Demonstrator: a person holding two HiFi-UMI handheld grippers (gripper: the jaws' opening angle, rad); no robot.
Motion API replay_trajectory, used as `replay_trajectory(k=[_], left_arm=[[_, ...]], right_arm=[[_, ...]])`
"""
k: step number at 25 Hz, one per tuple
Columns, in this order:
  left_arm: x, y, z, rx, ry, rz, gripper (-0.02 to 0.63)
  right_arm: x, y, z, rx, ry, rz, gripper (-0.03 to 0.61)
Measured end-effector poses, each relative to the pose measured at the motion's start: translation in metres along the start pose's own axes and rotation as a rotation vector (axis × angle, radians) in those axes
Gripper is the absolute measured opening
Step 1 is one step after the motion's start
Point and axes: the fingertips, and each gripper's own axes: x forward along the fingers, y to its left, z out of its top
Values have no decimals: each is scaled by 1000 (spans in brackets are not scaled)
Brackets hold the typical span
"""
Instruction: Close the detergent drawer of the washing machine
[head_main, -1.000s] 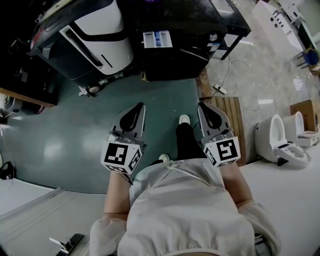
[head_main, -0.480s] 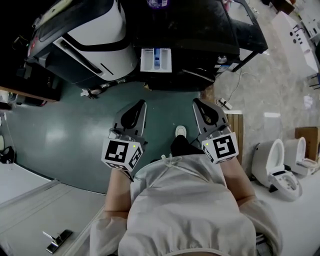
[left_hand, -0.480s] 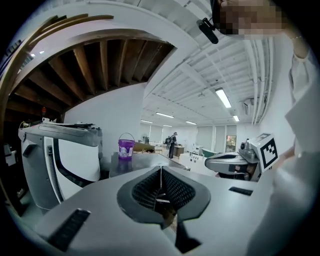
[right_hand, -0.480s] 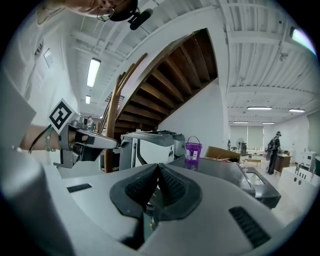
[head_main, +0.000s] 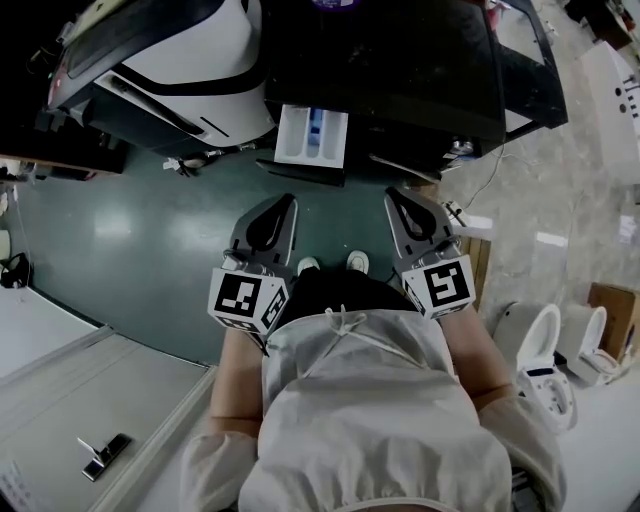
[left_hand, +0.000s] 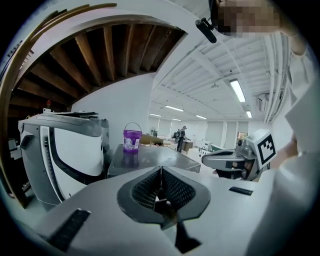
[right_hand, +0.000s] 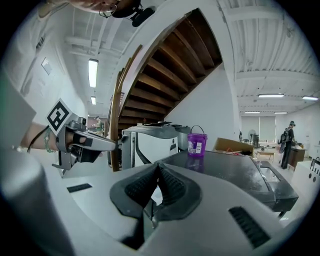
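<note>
Both grippers are held low in front of the person, over a dark green floor (head_main: 120, 230). The left gripper (head_main: 284, 206) has its jaws pressed together with nothing between them. The right gripper (head_main: 396, 198) is the same, jaws together and empty.

The detergent drawer (head_main: 312, 135) is pulled out of the front of a black washing machine (head_main: 400, 60). It is white with a blue part inside. We see it ahead of both grippers and apart from them; neither one touches it.

A purple bucket (left_hand: 132, 137) stands on the washer's flat top. Just left of the washer is a white-and-dark machine (head_main: 190, 60).

Room: the person's shoes (head_main: 357, 262) are on the green floor between the grippers. To the right the floor changes to pale stone tile (head_main: 560, 180), with a slatted wooden platform (head_main: 475, 255) at the edge. White toilets (head_main: 535, 350) sit further right.

The gripper views show the underside of a wooden staircase (right_hand: 170, 65) above the machines. They also show a white wall (left_hand: 125, 105), long ceiling lights (left_hand: 237, 90) and people (left_hand: 181, 137) far back in the open hall.
</note>
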Motion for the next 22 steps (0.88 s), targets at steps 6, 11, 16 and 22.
replay_trajectory(k=[6, 11, 16, 22], left_arm=[[37, 26, -45, -88, 71, -36, 25], [60, 47, -95, -81, 131, -71, 25], [78, 68, -140, -32, 168, -70, 25], [101, 80, -173, -49, 188, -86, 25]], right_arm=[[44, -9, -26, 16, 56, 9, 5], [77, -10, -55, 85, 119, -5, 5], [100, -6, -83, 103, 178, 1, 5], [121, -9, -109, 129, 200, 0, 6]])
